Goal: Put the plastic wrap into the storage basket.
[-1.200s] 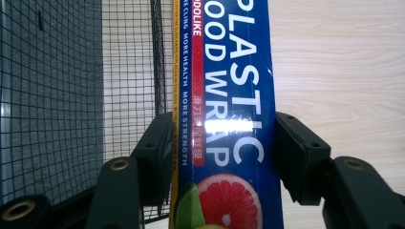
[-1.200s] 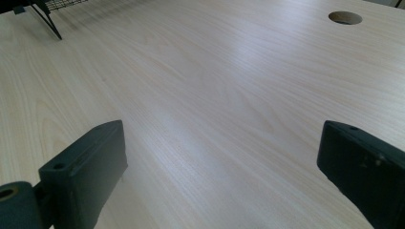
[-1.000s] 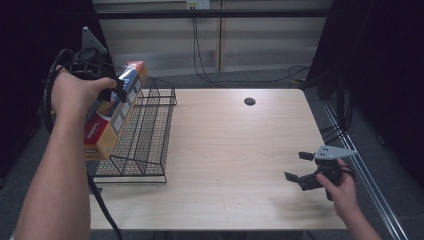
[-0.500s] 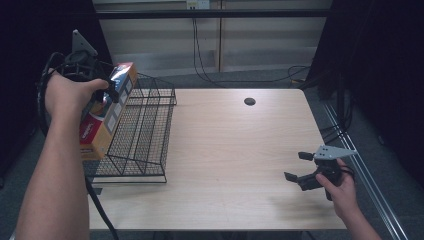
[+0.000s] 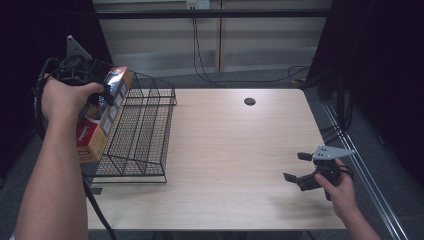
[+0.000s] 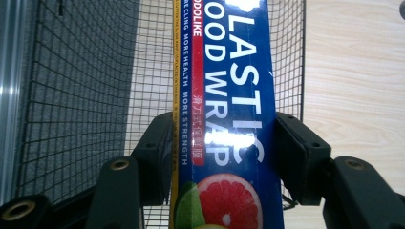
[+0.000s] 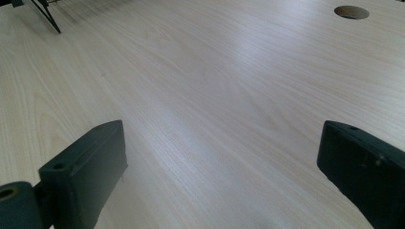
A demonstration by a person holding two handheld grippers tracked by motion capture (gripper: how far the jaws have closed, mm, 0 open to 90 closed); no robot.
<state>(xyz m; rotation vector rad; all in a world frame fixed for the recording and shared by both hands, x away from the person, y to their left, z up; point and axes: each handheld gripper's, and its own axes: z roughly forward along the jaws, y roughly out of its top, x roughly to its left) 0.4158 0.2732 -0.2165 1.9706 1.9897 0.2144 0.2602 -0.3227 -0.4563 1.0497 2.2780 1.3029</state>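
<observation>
A long plastic wrap box [image 5: 101, 120], blue on its printed face with orange sides, hangs tilted over the left edge of the black wire basket [image 5: 145, 131]. My left gripper [image 5: 107, 93] is shut on the box near its upper end. In the left gripper view both jaws press the sides of the box [image 6: 229, 86], and the basket's mesh [image 6: 71, 95] lies below it. My right gripper [image 5: 294, 167] stands open and empty, low over the table's front right. In the right gripper view its jaws [image 7: 224, 157] are wide apart above bare wood.
The light wooden table [image 5: 230, 150] has a round cable hole [image 5: 249, 101] at the back middle, which shows again as the hole [image 7: 351, 12] far ahead of the right gripper. A basket foot [image 7: 45, 14] stands at the far left. Dark floor and cables surround the table.
My left hand has carried the box a little to the left, towards the basket's left edge. The right gripper has stayed where it was.
</observation>
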